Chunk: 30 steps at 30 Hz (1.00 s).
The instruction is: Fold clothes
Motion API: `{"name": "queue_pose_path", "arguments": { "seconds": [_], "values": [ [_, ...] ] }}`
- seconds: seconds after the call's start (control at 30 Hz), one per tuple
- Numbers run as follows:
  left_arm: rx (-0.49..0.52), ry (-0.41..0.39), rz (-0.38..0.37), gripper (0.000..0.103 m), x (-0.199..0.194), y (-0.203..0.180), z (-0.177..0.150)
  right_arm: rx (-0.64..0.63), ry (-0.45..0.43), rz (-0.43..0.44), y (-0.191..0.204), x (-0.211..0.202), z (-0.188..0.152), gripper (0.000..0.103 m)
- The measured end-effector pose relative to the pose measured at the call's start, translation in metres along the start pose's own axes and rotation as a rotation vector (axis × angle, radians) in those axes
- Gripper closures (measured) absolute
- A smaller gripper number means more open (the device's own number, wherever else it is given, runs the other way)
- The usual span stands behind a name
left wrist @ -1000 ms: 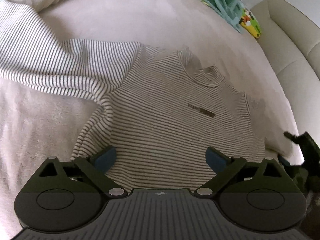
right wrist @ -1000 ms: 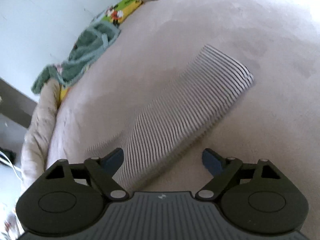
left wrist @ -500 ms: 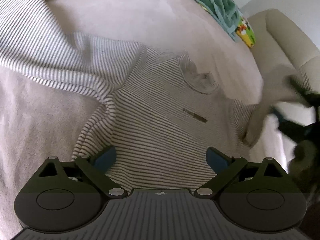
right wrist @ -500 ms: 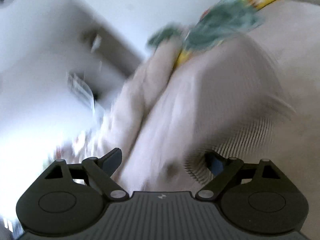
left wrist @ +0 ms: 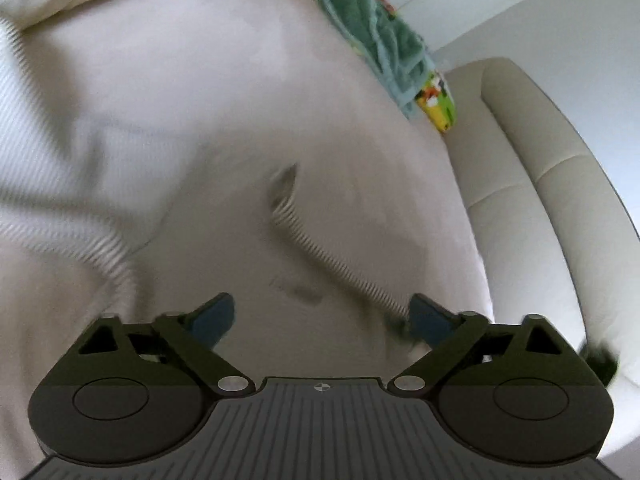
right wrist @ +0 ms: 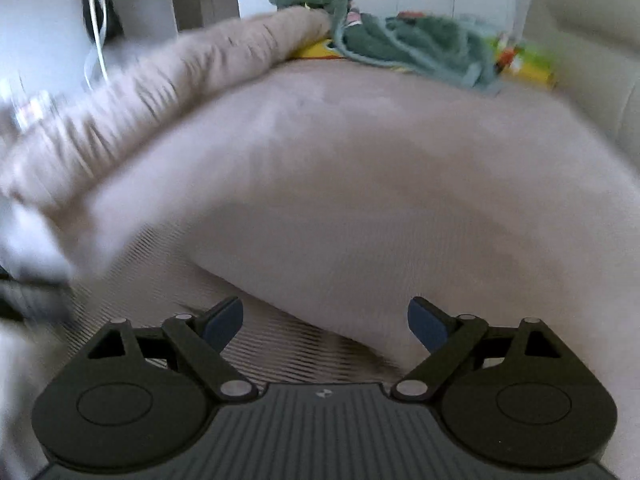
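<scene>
I am looking across a pale pink bedspread point(right wrist: 380, 168). A green towel point(right wrist: 420, 46) is lying crumpled at its far edge, partly covering a yellow cartoon-print cloth point(left wrist: 438, 106). A cream padded headboard point(left wrist: 532, 184) is running along one side. A bunched beige duvet point(right wrist: 168, 80) is lying along another edge.

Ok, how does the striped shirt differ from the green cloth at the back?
The striped shirt is pale with thin dark stripes; the green cloth is solid green. The shirt lies spread out in the foreground; the green cloth is bunched up at the far edge. Both lie on the bedcover.
</scene>
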<state>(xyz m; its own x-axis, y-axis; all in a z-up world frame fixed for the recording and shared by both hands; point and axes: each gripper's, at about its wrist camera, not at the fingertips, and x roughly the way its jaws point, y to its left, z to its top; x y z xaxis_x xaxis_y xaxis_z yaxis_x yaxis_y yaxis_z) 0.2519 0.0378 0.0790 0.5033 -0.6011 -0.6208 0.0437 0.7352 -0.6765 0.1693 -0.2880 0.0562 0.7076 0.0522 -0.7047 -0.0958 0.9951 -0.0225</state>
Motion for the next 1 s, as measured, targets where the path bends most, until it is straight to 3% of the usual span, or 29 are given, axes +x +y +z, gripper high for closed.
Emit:
{"name": "queue_pose_path", "arguments": {
  "seconds": [0.07, 0.13, 0.17, 0.3, 0.43, 0.5, 0.6, 0.73, 0.87, 0.93, 1.0],
  "values": [
    [-0.005, 0.012, 0.035, 0.032, 0.028, -0.010, 0.008, -0.089, 0.007, -0.091, 0.005, 0.002, -0.008, 0.015],
    [-0.035, 0.034, 0.073, 0.031, 0.057, -0.013, 0.012, -0.200, 0.025, -0.171, 0.016, 0.012, -0.012, 0.038],
    [-0.058, 0.046, 0.090, 0.031, 0.070, -0.013, 0.014, -0.246, 0.036, -0.194, 0.020, 0.017, -0.014, 0.042],
    [-0.112, 0.025, 0.134, 0.031, 0.104, -0.017, 0.015, -0.308, 0.039, -0.222, 0.016, 0.035, -0.012, 0.056],
    [-0.045, -0.057, 0.162, 0.033, 0.117, -0.043, 0.010, -0.322, -0.010, -0.241, 0.011, 0.039, -0.008, 0.069],
    [0.002, -0.075, 0.187, 0.071, 0.120, -0.054, 0.006, -0.349, -0.031, -0.251, 0.014, 0.039, -0.008, 0.073],
    [0.044, -0.120, 0.152, 0.088, 0.107, -0.061, 0.006, -0.390, -0.048, -0.250, 0.021, 0.035, -0.009, 0.085],
    [0.172, -0.233, 0.190, 0.088, 0.055, -0.070, 0.000, -0.421, -0.091, -0.183, 0.035, 0.016, -0.007, 0.090],
    [0.130, -0.257, 0.277, 0.088, 0.021, -0.051, -0.011, -0.485, -0.096, -0.077, 0.065, 0.005, -0.019, 0.090],
    [0.057, -0.229, 0.302, 0.082, 0.016, -0.033, -0.015, -0.498, -0.067, -0.029, 0.077, 0.009, -0.026, 0.090],
    [-0.019, -0.165, 0.288, 0.063, 0.020, -0.015, -0.017, -0.495, -0.025, 0.011, 0.085, 0.018, -0.029, 0.089]
  ]
}}
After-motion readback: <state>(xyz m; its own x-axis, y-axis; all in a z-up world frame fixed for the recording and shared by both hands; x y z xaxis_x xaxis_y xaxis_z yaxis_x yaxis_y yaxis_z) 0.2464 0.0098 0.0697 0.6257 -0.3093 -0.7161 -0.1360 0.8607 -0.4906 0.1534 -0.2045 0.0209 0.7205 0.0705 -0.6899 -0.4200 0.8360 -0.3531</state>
